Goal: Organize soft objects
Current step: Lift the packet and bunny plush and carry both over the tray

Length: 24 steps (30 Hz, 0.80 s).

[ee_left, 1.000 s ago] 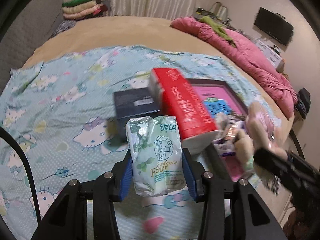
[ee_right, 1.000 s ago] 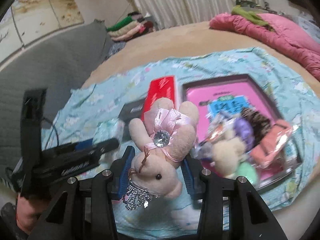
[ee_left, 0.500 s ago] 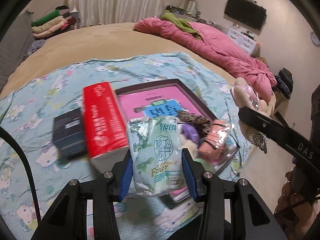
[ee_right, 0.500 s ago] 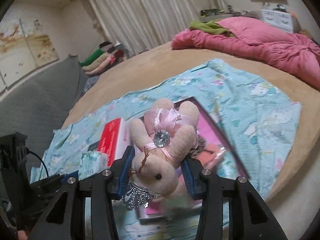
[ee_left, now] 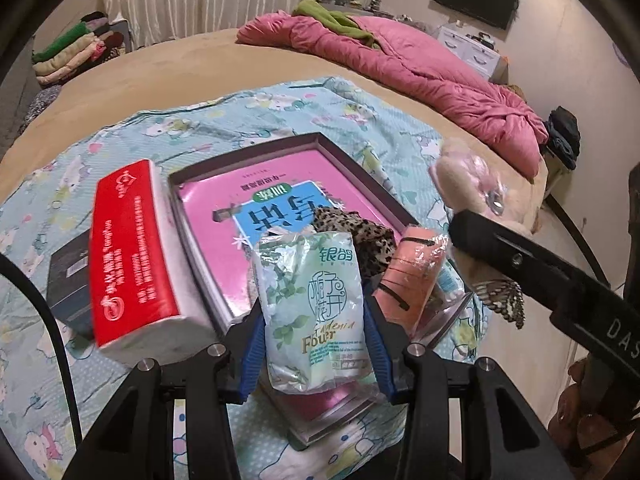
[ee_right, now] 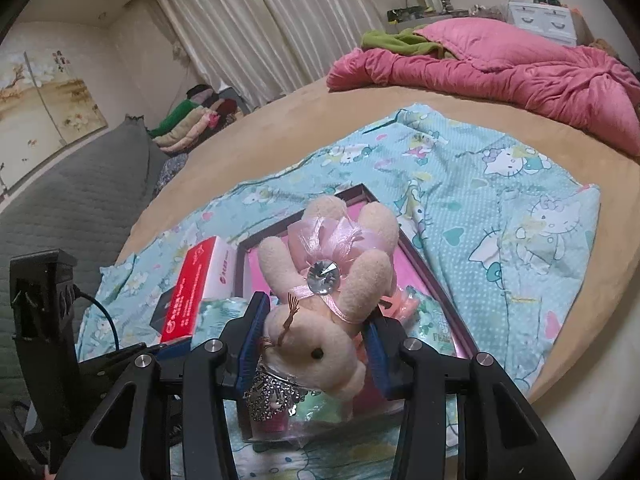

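Observation:
My left gripper (ee_left: 314, 316) is shut on a pale green tissue pack (ee_left: 312, 304) and holds it above the near end of the pink box tray (ee_left: 280, 184). My right gripper (ee_right: 312, 340) is shut on a cream plush bunny (ee_right: 328, 288) with a pink bow, also over the tray (ee_right: 416, 256). The bunny shows at the right of the left wrist view (ee_left: 468, 176). A leopard-print cloth (ee_left: 356, 232) and a wrapped peach item (ee_left: 412, 276) lie in the tray.
A red tissue box (ee_left: 132, 252) and a dark box (ee_left: 66, 276) lie left of the tray on the Hello Kitty sheet (ee_left: 280, 108). A pink quilt (ee_left: 400, 68) lies at the far right. Folded clothes (ee_left: 68, 52) are stacked at the back left.
Both grippers have swung right and come over the tray, each still holding its item. The right gripper's view has lifted and turned away from the tray's contents.

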Available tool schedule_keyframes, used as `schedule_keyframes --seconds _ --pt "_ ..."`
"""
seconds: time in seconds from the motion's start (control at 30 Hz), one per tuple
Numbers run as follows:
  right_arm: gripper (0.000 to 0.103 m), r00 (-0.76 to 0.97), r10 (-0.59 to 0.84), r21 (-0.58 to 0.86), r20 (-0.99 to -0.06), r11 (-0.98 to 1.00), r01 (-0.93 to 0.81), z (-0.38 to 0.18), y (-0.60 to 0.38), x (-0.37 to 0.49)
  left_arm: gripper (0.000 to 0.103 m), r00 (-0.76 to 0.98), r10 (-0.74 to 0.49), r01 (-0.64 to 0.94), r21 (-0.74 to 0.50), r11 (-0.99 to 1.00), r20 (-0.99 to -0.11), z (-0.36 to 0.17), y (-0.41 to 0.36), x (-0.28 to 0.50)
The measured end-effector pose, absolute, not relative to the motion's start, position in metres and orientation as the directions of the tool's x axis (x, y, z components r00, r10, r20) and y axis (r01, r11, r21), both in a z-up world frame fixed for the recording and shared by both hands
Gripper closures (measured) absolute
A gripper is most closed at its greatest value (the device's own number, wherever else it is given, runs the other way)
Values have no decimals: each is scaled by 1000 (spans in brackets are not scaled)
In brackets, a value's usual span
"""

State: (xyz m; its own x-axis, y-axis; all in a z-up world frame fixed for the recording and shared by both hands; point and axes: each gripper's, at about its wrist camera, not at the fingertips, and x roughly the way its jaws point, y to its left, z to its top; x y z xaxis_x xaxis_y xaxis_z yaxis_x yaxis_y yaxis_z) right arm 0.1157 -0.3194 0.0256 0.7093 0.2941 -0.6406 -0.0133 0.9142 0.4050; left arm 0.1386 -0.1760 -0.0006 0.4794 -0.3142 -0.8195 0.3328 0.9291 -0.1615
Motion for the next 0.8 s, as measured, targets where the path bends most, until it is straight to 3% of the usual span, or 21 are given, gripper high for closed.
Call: schedule_keyframes --seconds 0.8 --pt "56 631 332 412 -701 911 -21 -12 -310 153 57 429 -291 334 -149 931 -855 -31 -181 147"
